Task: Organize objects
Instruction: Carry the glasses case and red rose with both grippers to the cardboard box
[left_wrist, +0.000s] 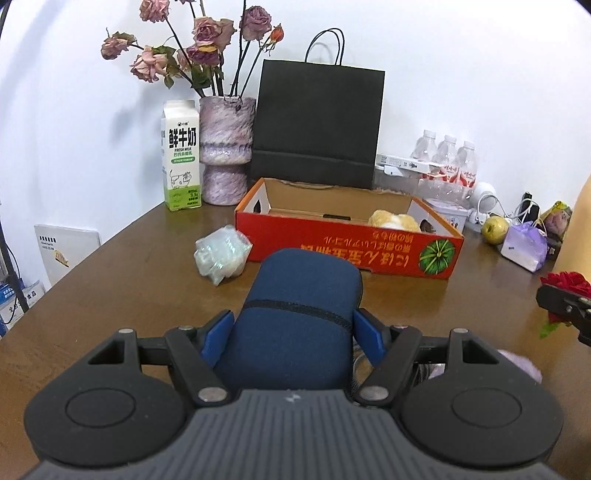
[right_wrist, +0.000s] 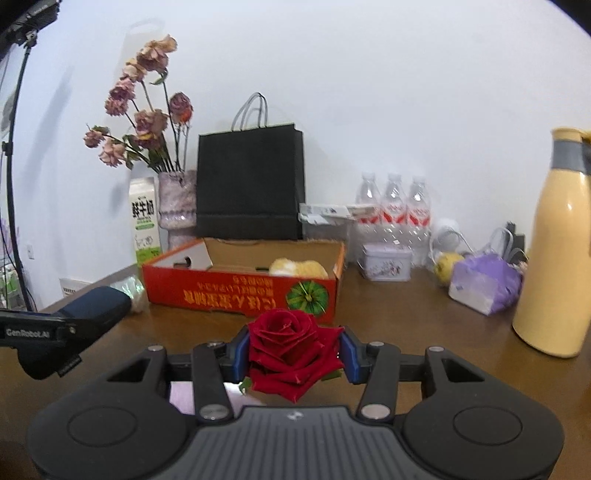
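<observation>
Now both loads airborne above bench (left_wrist: 122, 291): left hand-held gripper (left_wrist: 291, 328) clamps navy fabric case (left_wrist: 303, 314), right hand-held gripper (right_wrist: 293, 354) pinches red rose (right_wrist: 291, 350). Judged next: carry into red cardboard box (left_wrist: 347, 245) just ahead. Clear near wall first, avoid plush toy (left_wrist: 393, 220), spare petals.

Three water bottles (right_wrist: 395, 206), one milk carton (left_wrist: 181, 155), one black paper bag (left_wrist: 317, 125), one red cardboard box (left_wrist: 351, 236), one red rose (right_wrist: 293, 350), one navy pouch (left_wrist: 295, 321), one yellow jug (right_wrist: 557, 243), one pear (left_wrist: 494, 229), one vase (left_wrist: 226, 147).
</observation>
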